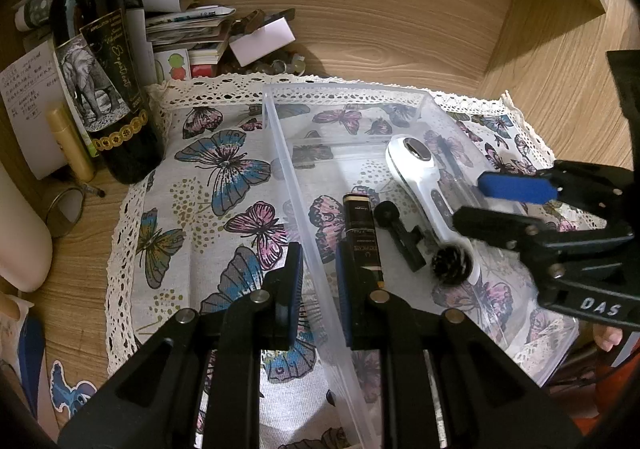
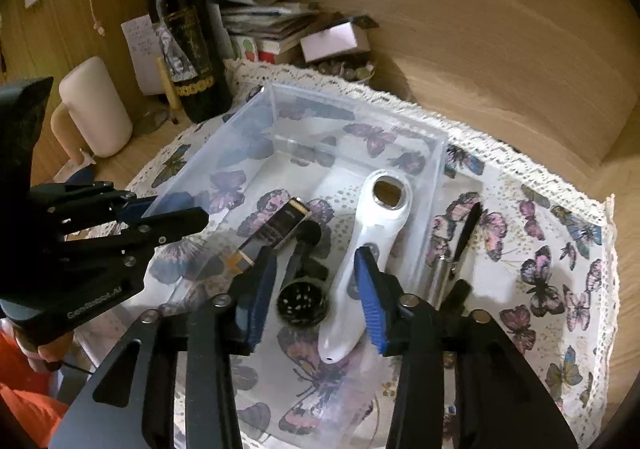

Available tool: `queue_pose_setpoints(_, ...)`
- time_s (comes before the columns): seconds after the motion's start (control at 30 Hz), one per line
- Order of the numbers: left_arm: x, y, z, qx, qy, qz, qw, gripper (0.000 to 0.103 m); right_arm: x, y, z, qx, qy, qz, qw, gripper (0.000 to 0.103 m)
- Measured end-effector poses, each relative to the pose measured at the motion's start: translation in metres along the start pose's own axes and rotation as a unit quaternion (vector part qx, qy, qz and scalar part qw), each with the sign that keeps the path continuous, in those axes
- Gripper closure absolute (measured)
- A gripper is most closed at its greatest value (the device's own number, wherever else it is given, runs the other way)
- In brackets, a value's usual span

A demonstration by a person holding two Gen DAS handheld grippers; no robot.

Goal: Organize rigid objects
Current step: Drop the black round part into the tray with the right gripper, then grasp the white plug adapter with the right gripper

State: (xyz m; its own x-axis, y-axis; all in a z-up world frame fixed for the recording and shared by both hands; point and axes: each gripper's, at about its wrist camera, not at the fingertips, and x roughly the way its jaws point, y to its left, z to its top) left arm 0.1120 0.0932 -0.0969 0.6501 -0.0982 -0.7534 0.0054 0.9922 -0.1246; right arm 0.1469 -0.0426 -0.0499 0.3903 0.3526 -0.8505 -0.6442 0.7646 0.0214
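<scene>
Bin: a clear plastic bin point(image 1: 288, 153), straight-walled and rectangular, sits on the cloth; everything else is placed from it.
White tool: a glossy white handle point(image 2: 374, 245) with a round metal-ringed hole at its head lies inside the bin, along its right wall.
Dark box: a slim dark carton point(image 1: 362, 237) with gold print lies on the bin's floor, near the left wall.
Black pieces: a matte black stick point(image 1: 400, 235) and a round black perforated cap point(image 2: 302, 303) lie inside the bin, between the carton and the white handle; what they are is hard to tell.
Left gripper: the left gripper point(image 1: 318, 289) straddles the bin's left wall, its blue pads at a narrow gap; whether they press the wall I cannot tell.
Right gripper: the right gripper point(image 2: 316, 293) hangs over the bin's near end, fingers spread wide, one pad beside the white handle.
Outside the bin: a black and silver pen-like object point(image 2: 460, 245), blurred, lies just right of it.
Surface: a butterfly-print cloth point(image 1: 208, 193) with lace edging, on a wood-grain desk point(image 1: 400, 29).
Beyond the bin: a dark wine bottle point(image 1: 100, 89) and stacked papers point(image 1: 188, 29) stand at the far left.
</scene>
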Motion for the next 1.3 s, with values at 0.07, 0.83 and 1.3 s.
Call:
queue_pose_setpoints(0.07,0.0,0.0,0.0,0.0,0.0,0.0,1.0,0.087,-0.005,-0.001,0.0,0.001,-0.007,-0.006,1.0,0.064)
queue_pose_setpoints(0.83,0.0,-0.001,0.0,0.0,0.0,0.0,1.0,0.087,-0.08,-0.081,-0.074,0.139,-0.023,-0.107,0.984,0.056)
queue_pose_setpoints(1.3,-0.001,-0.002,0.001,0.001,0.0,0.001,1.0,0.087,-0.041,-0.073,-0.125,0.195,0.036,-0.054,0.979,0.059)
